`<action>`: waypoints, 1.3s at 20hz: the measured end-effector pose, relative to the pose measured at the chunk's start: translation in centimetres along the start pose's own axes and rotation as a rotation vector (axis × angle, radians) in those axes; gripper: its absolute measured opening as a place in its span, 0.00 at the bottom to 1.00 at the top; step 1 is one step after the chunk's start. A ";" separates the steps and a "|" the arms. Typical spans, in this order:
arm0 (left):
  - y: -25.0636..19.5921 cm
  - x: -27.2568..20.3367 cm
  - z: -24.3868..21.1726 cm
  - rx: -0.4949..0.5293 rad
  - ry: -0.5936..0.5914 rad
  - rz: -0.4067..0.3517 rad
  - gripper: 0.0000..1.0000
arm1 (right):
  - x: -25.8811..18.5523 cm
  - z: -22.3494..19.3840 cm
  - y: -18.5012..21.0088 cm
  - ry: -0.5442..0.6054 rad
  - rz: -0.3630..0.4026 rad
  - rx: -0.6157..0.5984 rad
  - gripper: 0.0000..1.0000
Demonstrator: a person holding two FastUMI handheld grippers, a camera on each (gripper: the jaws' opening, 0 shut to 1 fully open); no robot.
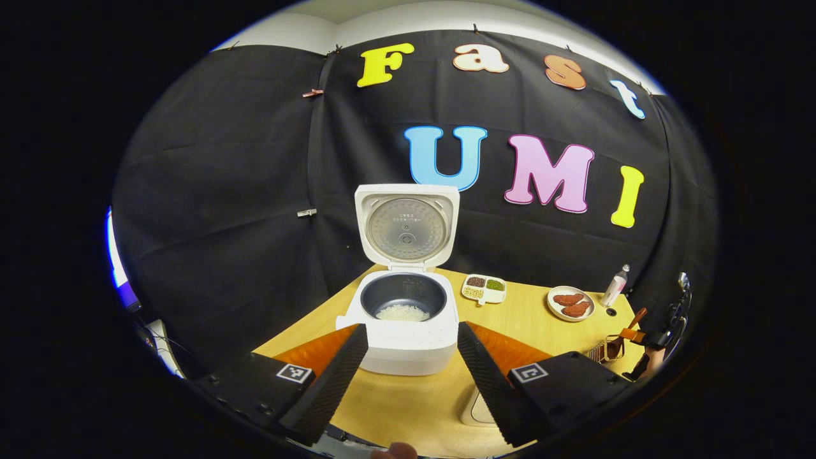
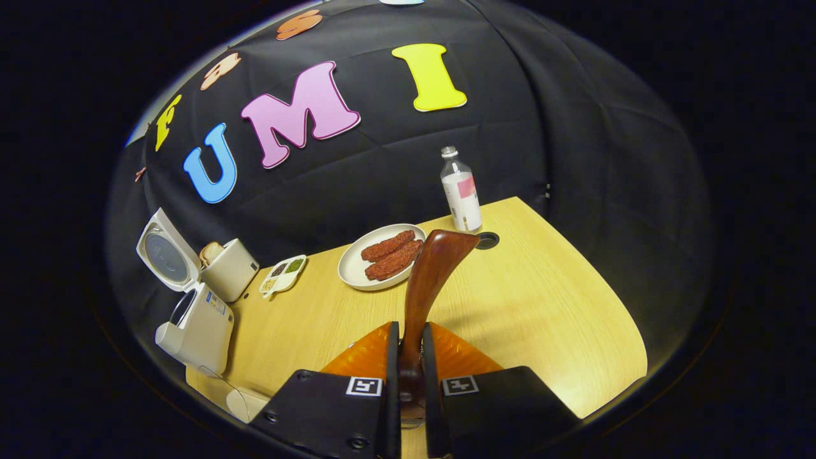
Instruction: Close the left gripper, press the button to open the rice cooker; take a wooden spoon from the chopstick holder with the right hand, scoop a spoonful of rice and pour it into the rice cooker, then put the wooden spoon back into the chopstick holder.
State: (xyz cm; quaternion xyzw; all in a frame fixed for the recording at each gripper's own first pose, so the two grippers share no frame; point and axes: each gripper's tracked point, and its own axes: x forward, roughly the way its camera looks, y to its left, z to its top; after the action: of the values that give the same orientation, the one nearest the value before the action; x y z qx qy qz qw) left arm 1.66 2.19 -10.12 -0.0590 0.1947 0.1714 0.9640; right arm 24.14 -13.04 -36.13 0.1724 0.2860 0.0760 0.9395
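— Where was the rice cooker?
— On the table, lid up, white rice in its pot, just ahead of the left gripper, whose fingers stood wide apart and held nothing.
— And the right gripper?
— Its fingers were pressed on the wooden spoon, handle rising toward the plate and bottle.

I see the white rice cooker standing open, rice in its dark pot. My right gripper clamps the brown wooden spoon, handle tilted upward.
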 end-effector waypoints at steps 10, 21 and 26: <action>0.1 -0.5 -0.1 -0.013 -0.004 0.009 0.97 | -1.4 1.2 0.8 -0.017 0.038 -0.004 0.09; 0.0 1.7 1.7 0.007 -0.059 -0.183 0.98 | -13.2 9.6 8.2 -0.259 0.056 -0.016 0.08; 1.8 2.8 1.5 0.042 -0.080 -0.279 0.98 | -18.2 7.9 16.0 -0.293 0.086 -0.057 0.08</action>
State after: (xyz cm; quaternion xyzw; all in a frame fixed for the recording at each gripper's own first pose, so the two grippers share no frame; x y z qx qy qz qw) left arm 4.02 5.03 -9.93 -0.0582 0.1497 0.0337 0.9864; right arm 12.89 -4.74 -14.78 0.1671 0.1362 0.0980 0.9716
